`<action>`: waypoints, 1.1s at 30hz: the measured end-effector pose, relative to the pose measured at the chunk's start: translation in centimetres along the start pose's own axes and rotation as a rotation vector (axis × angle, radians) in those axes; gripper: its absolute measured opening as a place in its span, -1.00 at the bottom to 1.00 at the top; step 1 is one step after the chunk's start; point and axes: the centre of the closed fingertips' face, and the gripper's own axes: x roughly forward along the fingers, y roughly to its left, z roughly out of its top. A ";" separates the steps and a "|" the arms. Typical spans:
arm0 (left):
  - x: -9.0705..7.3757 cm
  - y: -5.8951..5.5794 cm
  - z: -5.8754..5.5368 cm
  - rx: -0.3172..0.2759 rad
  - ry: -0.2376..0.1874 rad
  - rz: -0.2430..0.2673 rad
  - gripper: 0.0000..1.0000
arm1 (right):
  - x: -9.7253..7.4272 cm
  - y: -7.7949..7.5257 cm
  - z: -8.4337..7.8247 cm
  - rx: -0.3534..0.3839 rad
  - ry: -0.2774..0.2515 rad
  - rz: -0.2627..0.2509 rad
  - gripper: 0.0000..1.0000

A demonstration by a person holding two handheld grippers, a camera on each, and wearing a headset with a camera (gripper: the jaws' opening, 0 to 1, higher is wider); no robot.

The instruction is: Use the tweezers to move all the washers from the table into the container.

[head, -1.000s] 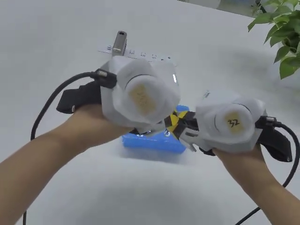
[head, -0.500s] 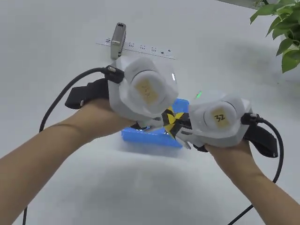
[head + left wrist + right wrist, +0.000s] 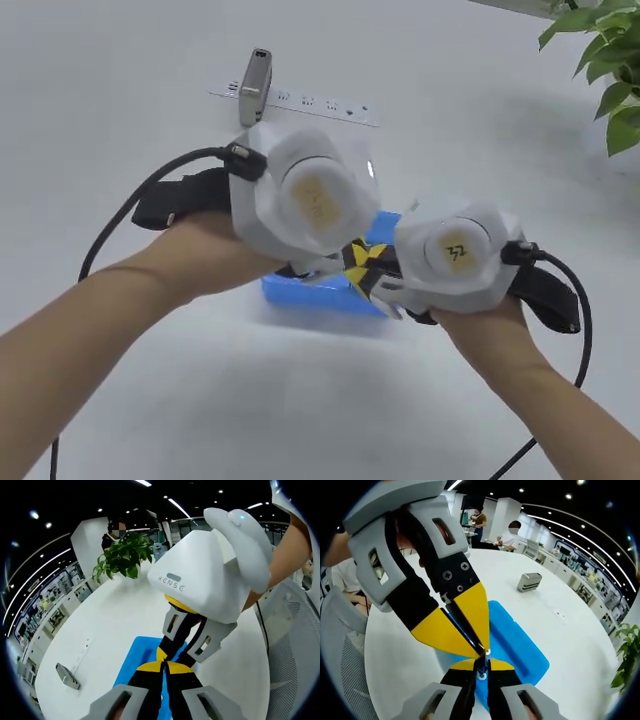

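Both grippers meet nose to nose over the blue container [image 3: 300, 293] on the white table. My left gripper [image 3: 352, 262] is shut on the thin dark tweezers [image 3: 462, 622], which run between its yellow pads [image 3: 445, 630]. My right gripper [image 3: 481, 670] is closed on the tweezers' lower end, with a tiny pale ring that may be a washer [image 3: 481, 676] just at its tips. In the left gripper view my own jaws [image 3: 164, 672] touch the right gripper [image 3: 166, 661], whose white body looms above. The container [image 3: 515, 640] lies right below the tips. I can't see washers on the table.
A white power strip [image 3: 300, 103] with a grey adapter [image 3: 257, 75] lies beyond the grippers. A potted plant [image 3: 610, 60] stands at the far right edge. Black cables [image 3: 120, 215] trail from both grippers. People sit in the background [image 3: 512, 535].
My right gripper has drawn a little closer to the left one. Both stay over the blue container, jaws together.
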 end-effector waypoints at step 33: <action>-7.2 -5.4 4.4 0.107 -0.071 -0.015 -1.00 | -8.0 3.7 2.0 -0.041 -0.063 -0.146 -0.85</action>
